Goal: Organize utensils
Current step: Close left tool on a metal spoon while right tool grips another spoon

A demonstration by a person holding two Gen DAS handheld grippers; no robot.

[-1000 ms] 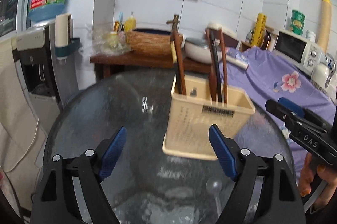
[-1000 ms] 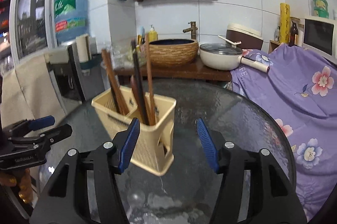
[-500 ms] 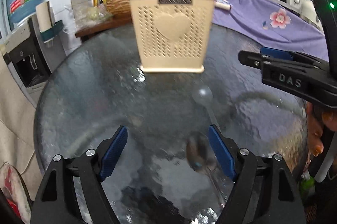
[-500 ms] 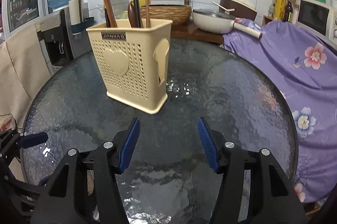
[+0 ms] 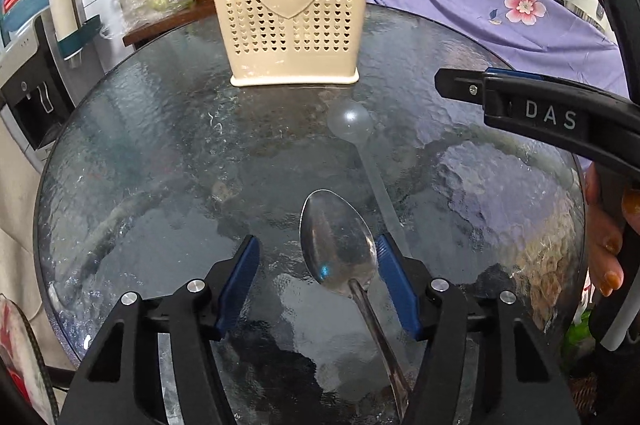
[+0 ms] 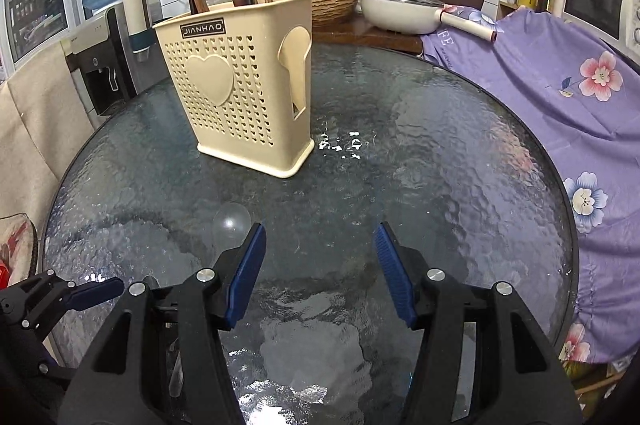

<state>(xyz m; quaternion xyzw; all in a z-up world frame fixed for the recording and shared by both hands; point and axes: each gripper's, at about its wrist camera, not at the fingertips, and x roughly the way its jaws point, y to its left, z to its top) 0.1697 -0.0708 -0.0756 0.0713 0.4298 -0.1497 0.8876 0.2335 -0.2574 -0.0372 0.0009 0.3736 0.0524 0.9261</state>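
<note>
Round glass table, three things on it

Your table (image 5: pixel 132 153) is a round top of dark, rippled glass with a thin dark rim. On it you have a cream perforated utensil holder (image 5: pixel 290 13) standing upright toward the far side, a clear plastic spoon (image 5: pixel 350 123) lying just in front of it, and a metal spoon (image 5: pixel 338 245) lying nearer you, beside the clear one's handle.

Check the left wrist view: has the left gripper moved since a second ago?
Yes. The left gripper dropped toward the glass table, jaws closing around the metal spoon.
</note>
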